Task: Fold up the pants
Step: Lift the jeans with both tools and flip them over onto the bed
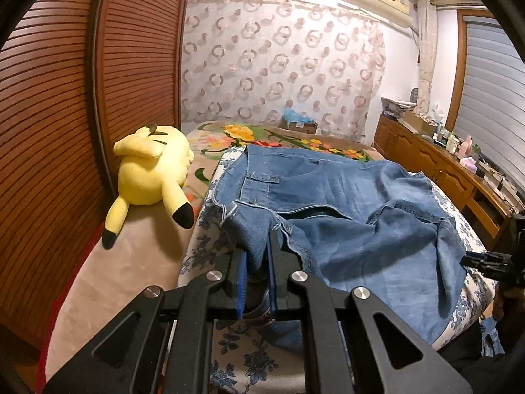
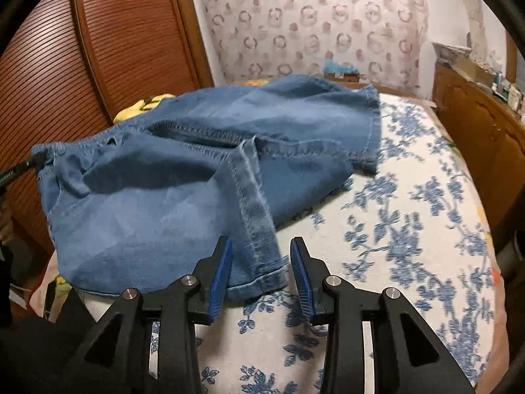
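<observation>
On the bed (image 2: 410,197), over a white cover printed with blue flowers, a pair of blue denim jeans (image 2: 183,177) lies rumpled and partly doubled over. Most of the cloth sits toward the louvred wooden wardrobe doors (image 1: 65,98).

Left tool (image 1: 259,256): blue pads nearly together, pinched on a fold of the jeans at a seamed edge. The denim (image 1: 328,203) spreads away from the tool, forward and to the right; the gripped fold stands up off the cover. In the right wrist view the tool's tip (image 2: 32,164) shows at the far left edge of the jeans, the cloth pulled up to it there.

Right tool (image 2: 261,269): jaws apart. A hemmed leg end lies in the gap, close against the left pad; right pad clear of it. Nothing gripped. The rest of the jeans runs off ahead and to the left.

Yellow plush toy (image 1: 154,174) beside the jeans, near the wardrobe. Wooden cabinet (image 1: 443,170) along the bed's far side.
</observation>
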Tool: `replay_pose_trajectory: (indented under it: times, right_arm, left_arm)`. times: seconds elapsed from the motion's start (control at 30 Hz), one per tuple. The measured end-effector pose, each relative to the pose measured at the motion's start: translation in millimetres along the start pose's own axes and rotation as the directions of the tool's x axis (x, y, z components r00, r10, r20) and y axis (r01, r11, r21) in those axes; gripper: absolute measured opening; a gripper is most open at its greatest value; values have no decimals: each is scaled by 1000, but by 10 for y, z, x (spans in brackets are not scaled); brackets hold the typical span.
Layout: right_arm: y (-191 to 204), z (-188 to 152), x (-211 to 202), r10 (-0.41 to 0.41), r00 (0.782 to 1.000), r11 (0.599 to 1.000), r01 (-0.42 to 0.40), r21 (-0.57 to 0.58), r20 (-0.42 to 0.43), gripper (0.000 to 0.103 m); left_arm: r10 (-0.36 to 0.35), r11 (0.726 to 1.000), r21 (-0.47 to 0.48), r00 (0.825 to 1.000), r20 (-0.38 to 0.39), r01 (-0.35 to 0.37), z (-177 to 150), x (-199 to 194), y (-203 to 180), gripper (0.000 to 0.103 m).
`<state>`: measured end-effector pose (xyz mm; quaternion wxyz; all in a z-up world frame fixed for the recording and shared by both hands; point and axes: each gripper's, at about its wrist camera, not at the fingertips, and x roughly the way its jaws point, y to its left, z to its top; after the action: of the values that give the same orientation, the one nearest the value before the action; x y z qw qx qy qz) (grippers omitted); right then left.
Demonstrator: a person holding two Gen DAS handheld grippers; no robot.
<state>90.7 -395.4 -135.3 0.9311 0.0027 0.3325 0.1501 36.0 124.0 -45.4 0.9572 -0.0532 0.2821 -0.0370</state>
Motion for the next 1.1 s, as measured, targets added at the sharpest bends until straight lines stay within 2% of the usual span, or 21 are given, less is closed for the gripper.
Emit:
replay_pose_trajectory:
  times: [0.1, 0.13, 0.2, 0.3, 0.43, 0.57, 0.7, 0.87, 1.1]
  right_arm:
    - [22, 4, 114, 20, 1000, 1000, -20, 7, -19, 38]
    - [24, -1, 126, 23, 1000, 1000, -22, 6, -22, 35]
    - [16, -11, 135, 57, 998, 998, -57, 3, -29, 15]
    - [46, -13, 46, 69, 998, 997, -69, -38, 7, 9]
    - [-79, 136, -302, 35, 992, 999, -32, -25, 124, 8]
    - [-257, 322, -690, -19, 971, 1000, 20, 0, 239, 8]
    - [-354, 481, -850, -67, 952, 997, 72, -7, 299, 8]
    - [-411, 538, -735, -109, 943, 994, 112, 6, 315, 8]
    - [-440, 631, -244, -117, 963, 993, 109, 46, 243, 8]
  left_arm:
    - [-2, 1000, 7, 1000, 7, 2, 16, 3, -31, 11]
    - [-1, 1000, 9, 1000, 9, 1, 27, 4, -46, 11]
    - [5, 1000, 16, 1000, 20, -6, 49, 5, -63, 9]
    - [16, 1000, 23, 999, 37, -17, 120, -4, -92, 8]
    - [18, 1000, 22, 996, 86, -20, 277, -68, -131, 8]
    - [12, 1000, 3, 991, 134, -12, 494, -88, -128, 8]
    - [7, 1000, -4, 987, 162, -6, 694, -45, -130, 8]
    - [12, 1000, 13, 988, 156, -15, 837, 185, -177, 8]
    - [14, 1000, 16, 995, 99, -15, 857, 562, -181, 8]
